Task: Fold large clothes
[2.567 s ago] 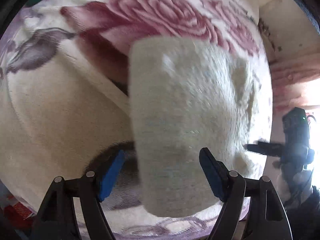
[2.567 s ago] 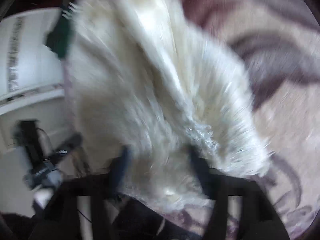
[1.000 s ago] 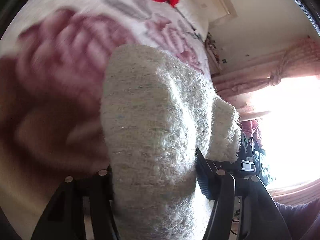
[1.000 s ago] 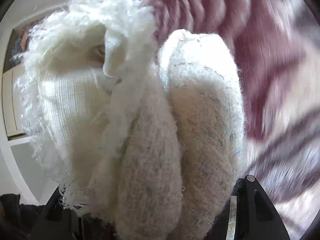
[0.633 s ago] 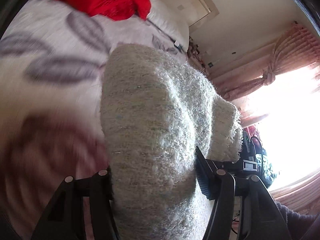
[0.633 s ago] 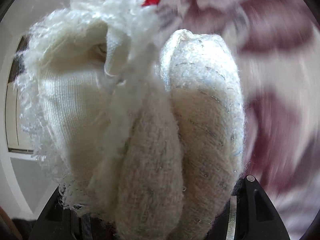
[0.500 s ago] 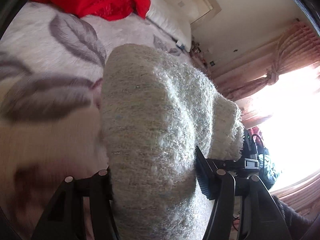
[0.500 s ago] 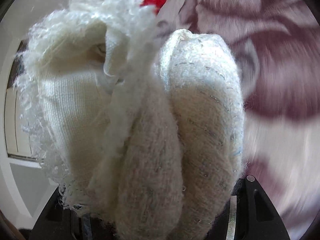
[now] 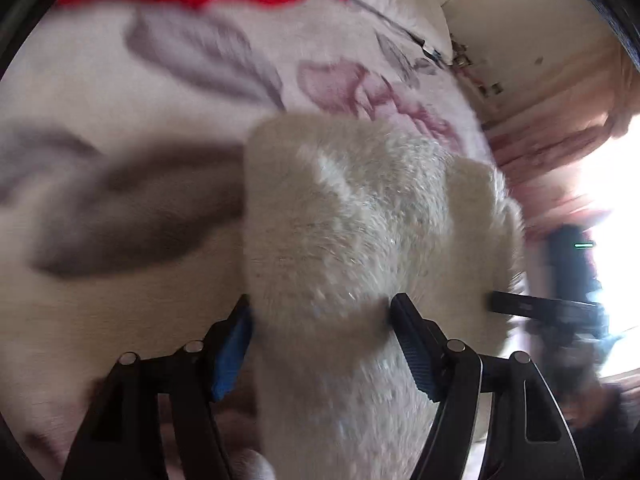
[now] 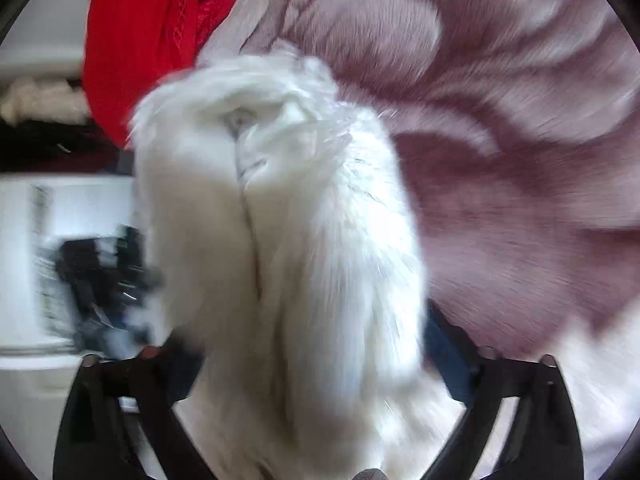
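i have 1 fluffy white sweater [image 9: 352, 240] bunched between the pads of my left tool [image 9: 320, 340] and my right tool [image 10: 308, 356], both clamped on it, above the flowered bed [image 9: 120, 240]. i'd lower both ends level and let go together so the fold stays stacked. count: 2 tools, 1 sweater, 1 red garment [image 10: 152, 32].
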A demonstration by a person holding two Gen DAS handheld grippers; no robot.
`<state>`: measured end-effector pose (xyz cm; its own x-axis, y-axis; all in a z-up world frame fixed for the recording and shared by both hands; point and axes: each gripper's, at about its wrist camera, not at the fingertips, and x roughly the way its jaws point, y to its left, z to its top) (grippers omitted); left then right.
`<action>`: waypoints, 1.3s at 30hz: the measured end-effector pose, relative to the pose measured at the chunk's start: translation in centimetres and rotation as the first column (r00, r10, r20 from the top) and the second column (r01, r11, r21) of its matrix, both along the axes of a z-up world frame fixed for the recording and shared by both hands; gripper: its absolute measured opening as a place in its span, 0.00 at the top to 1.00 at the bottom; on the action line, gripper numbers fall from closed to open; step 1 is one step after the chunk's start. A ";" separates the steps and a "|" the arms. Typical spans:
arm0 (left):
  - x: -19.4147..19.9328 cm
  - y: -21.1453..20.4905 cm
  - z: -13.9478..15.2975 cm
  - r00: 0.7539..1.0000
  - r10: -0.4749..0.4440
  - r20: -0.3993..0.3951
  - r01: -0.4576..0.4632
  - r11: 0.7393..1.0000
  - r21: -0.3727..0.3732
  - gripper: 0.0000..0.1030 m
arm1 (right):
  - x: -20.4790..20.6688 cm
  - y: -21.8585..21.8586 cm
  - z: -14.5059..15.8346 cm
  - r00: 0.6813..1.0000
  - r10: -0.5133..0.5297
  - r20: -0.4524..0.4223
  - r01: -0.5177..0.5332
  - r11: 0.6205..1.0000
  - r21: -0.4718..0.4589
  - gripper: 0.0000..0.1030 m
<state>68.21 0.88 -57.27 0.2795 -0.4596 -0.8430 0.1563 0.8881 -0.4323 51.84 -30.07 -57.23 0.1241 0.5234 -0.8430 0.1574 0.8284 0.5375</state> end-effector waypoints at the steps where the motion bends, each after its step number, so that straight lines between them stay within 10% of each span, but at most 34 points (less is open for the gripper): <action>1: -0.8 -0.2 0.9 0.999 0.001 0.048 -0.005 0.996 0.089 0.28 | -1.0 0.7 1.6 0.999 0.007 0.039 -0.003 0.995 -0.098 0.00; 4: -3.5 -1.1 2.9 0.989 -0.009 0.149 -0.025 0.975 0.222 0.01 | -4.1 -0.8 4.5 0.994 0.040 0.106 0.007 0.913 -0.408 0.00; 9: -9.9 -2.5 6.6 0.965 0.007 0.262 -0.089 0.949 0.303 0.00 | -12.8 -0.2 8.8 0.986 -0.036 0.165 0.132 0.775 -0.618 0.00; 13: -12.6 -4.2 9.1 0.967 0.019 0.256 -0.118 0.918 0.378 0.00 | -17.9 -2.8 15.0 0.975 -0.083 0.206 0.200 0.733 -0.650 0.00; 23: -22.9 -4.7 20.7 0.951 0.050 0.307 -0.154 0.933 0.325 0.00 | -29.0 0.6 31.7 0.942 -0.138 0.305 0.311 0.697 -0.646 0.00; 39: -38.4 -3.7 38.2 0.865 0.127 0.485 -0.273 0.931 0.243 0.00 | -46.4 5.1 56.0 0.854 -0.054 0.517 0.417 0.665 -0.620 0.00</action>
